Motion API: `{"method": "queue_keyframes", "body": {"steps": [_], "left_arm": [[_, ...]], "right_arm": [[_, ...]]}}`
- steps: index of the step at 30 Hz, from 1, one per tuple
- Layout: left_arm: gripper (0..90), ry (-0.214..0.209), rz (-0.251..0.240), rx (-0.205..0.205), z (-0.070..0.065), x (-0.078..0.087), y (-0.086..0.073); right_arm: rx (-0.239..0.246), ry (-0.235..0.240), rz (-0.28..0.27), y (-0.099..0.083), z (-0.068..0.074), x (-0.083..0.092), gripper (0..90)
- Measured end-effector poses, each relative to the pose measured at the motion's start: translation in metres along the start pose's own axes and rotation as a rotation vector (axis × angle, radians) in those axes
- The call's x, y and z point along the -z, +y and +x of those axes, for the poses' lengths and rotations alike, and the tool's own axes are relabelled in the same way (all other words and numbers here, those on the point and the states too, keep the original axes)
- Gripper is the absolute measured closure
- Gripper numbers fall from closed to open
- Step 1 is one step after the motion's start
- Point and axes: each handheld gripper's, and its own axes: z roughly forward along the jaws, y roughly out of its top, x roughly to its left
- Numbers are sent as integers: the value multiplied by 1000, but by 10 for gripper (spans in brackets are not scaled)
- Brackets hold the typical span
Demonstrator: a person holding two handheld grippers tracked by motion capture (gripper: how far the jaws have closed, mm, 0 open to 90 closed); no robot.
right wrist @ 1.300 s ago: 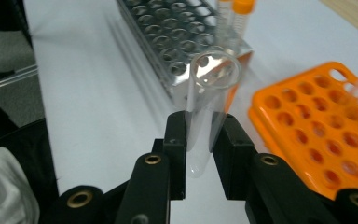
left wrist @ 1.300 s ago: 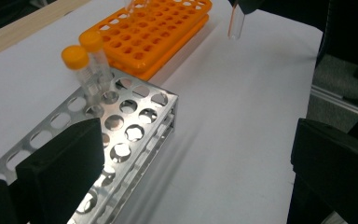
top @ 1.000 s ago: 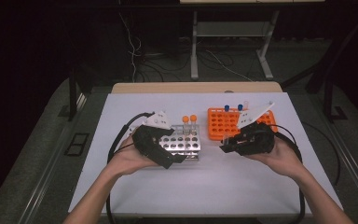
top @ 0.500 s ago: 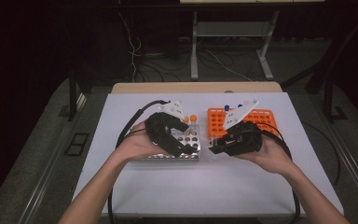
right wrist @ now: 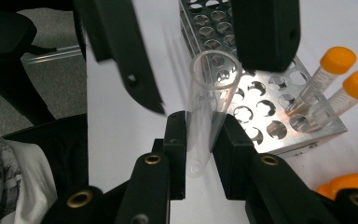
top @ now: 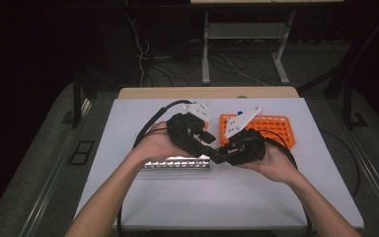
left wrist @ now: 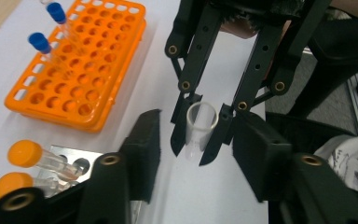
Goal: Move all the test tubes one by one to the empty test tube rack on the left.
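A clear uncapped tube [right wrist: 209, 112] stands upright between my right gripper's [right wrist: 200, 140] jaws, which are shut on its lower half. In the left gripper view the same tube [left wrist: 199, 126] shows its open mouth, pinched by the right gripper's thin fingertips [left wrist: 182, 135]. My left gripper [left wrist: 200, 158] is open, with one black pad [left wrist: 144, 154] on each side of the tube and apart from it. In the high view the left gripper [top: 208, 143] and right gripper [top: 225, 152] meet tip to tip above the table's middle.
A metal rack [top: 177, 163] lies under the left hand; two orange-capped tubes [right wrist: 328, 70] lean in its end holes. An orange rack [top: 271, 128] at the back right holds two blue-capped tubes [left wrist: 39, 42]. Cables trail from both grippers across the white table [top: 227, 197].
Both grippers have come together over the middle of the table. The left one swung right and now faces the right one, its open jaws around the held tube.
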Motion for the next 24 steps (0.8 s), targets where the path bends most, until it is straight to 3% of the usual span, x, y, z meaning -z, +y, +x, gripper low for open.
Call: {"method": "queue_keyframes", "body": {"steps": [6, 16, 24], "left_arm": [[710, -15, 36, -28, 0, -4, -1], [747, -20, 28, -18, 1, -4, -3], [747, 25, 34, 3, 6, 9, -9]], "right_arm": [[9, 1, -10, 1, 1, -3, 750], [8, 1, -27, -1, 2, -3, 742], [-30, -9, -41, -6, -5, 5, 522]]}}
